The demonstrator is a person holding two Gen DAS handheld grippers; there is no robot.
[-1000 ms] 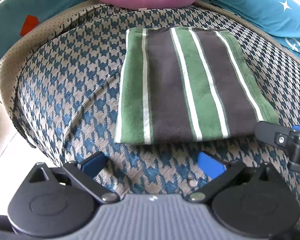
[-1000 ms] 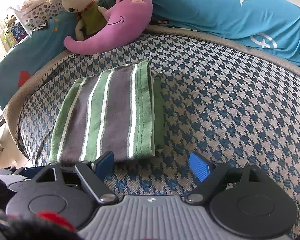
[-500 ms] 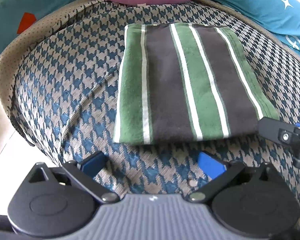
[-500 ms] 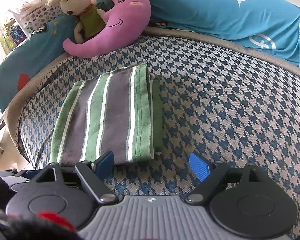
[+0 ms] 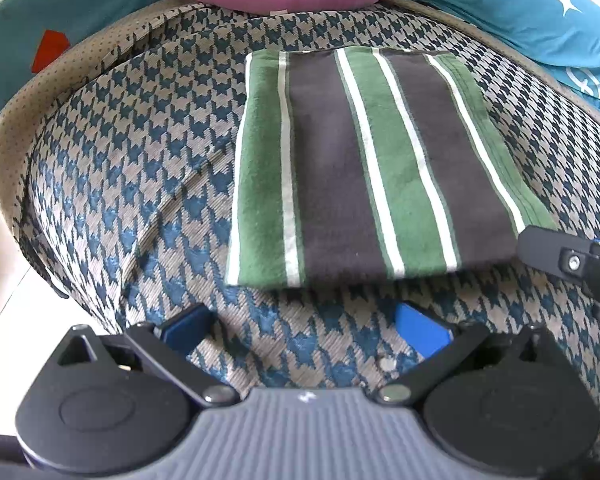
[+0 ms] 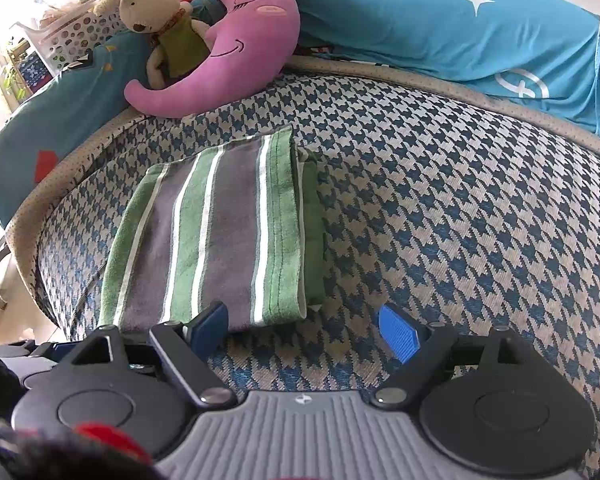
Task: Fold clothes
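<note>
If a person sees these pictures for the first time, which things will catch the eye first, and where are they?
First comes the folded striped cloth, green, grey and white, lying flat on the houndstooth cushion. Behind it, at the cushion's far edge, a pink moon pillow leans against the teal bedding, with a plush rabbit resting on it. Both grippers, left and right, are open and empty near the cloth's front edge.
</note>
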